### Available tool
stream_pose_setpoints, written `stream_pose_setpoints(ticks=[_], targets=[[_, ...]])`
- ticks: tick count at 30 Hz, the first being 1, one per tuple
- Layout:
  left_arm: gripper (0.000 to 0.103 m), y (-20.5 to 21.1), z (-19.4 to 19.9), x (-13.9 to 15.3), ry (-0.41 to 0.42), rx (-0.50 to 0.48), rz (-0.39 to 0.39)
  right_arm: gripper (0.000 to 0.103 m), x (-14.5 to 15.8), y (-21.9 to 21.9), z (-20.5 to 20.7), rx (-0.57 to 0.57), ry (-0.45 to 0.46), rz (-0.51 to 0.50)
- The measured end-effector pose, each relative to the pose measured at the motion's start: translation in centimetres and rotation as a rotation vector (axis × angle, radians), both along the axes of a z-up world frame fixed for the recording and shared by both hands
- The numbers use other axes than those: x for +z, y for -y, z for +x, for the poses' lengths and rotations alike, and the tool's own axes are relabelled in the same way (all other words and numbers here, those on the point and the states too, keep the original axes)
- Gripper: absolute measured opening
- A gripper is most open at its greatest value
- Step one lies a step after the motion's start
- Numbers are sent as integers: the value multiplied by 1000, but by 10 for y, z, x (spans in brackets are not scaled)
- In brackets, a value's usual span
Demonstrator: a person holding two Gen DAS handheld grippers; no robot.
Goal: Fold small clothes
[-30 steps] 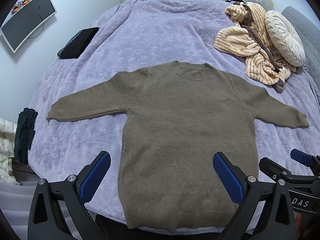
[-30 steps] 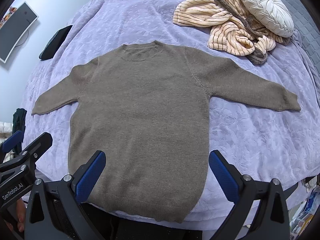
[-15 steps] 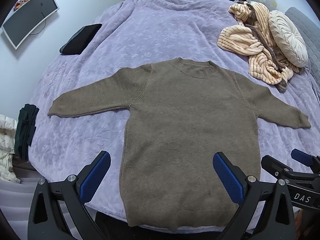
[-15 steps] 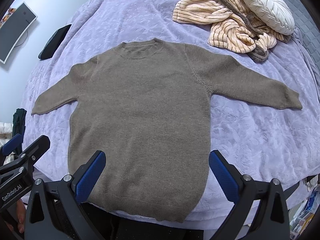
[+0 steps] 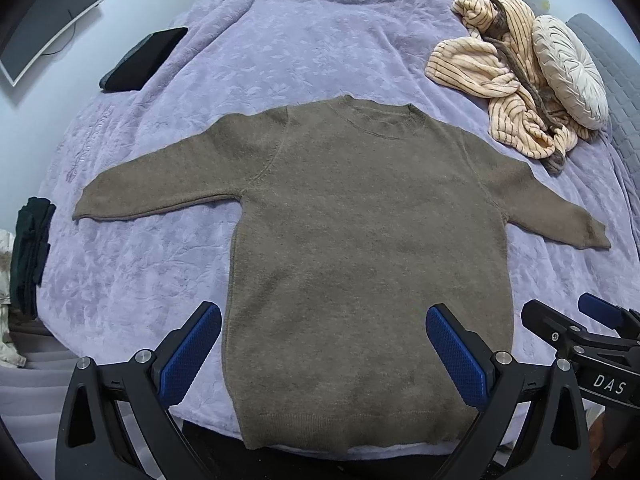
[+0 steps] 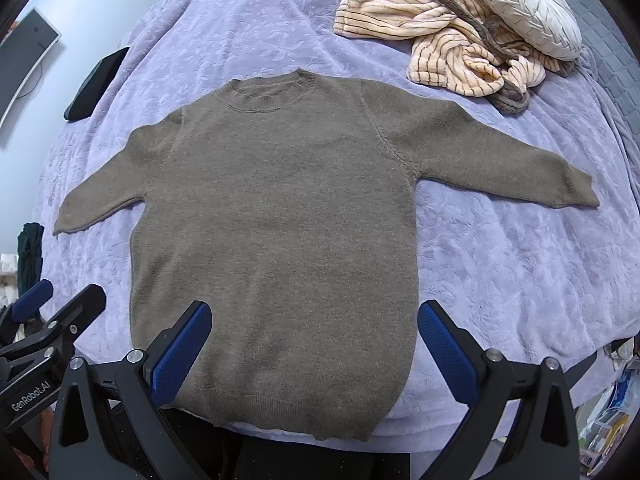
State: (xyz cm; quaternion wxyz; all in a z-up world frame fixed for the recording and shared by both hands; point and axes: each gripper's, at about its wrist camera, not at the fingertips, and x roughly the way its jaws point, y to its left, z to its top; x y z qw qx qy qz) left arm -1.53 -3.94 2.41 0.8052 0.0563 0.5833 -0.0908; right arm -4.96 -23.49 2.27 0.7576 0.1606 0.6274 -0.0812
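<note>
A brown knit sweater (image 5: 360, 240) (image 6: 276, 216) lies flat and face up on the lavender bedspread (image 5: 280, 48) (image 6: 520, 272), both sleeves spread out to the sides, its hem at the bed's near edge. My left gripper (image 5: 322, 354) hovers open above the hem, blue pads wide apart with nothing between them. My right gripper (image 6: 314, 346) is open too, above the hem's right half. Each gripper shows at the edge of the other's view: the right one (image 5: 584, 332) and the left one (image 6: 40, 320).
A peach striped blanket (image 5: 500, 80) (image 6: 440, 40) and a round cream cushion (image 5: 572, 72) (image 6: 524, 8) lie at the bed's far right. A black flat object (image 5: 144, 60) (image 6: 96, 84) rests far left. Dark folded clothes (image 5: 30, 252) sit off the bed's left edge.
Both grippers have moved slightly forward over the sweater, which looms a little larger. The sweater itself has not moved, and both grippers remain open.
</note>
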Motion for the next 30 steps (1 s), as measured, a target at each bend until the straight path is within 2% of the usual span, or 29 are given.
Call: stream_pose_setpoints(ticks=[9,14,17,22,30], targets=[[103,-2,8,-16,-29,-77,-31,103,-4,-10,-4,-74,-22,-2],[103,-18,17,-34,-77,-96,-76,103,-14,-26,1,-99,-55,-25],[103,-39,26,-43,-101,-64,-130,103,-21,-39,8,-96,-68,-31],[103,-82,52,-58,-109,-4,-153,103,-28,-70,27,-77,-92,-49],[103,-198,110,-97,-70,179,-193,103,-42,-135,65,10,-100,-22]])
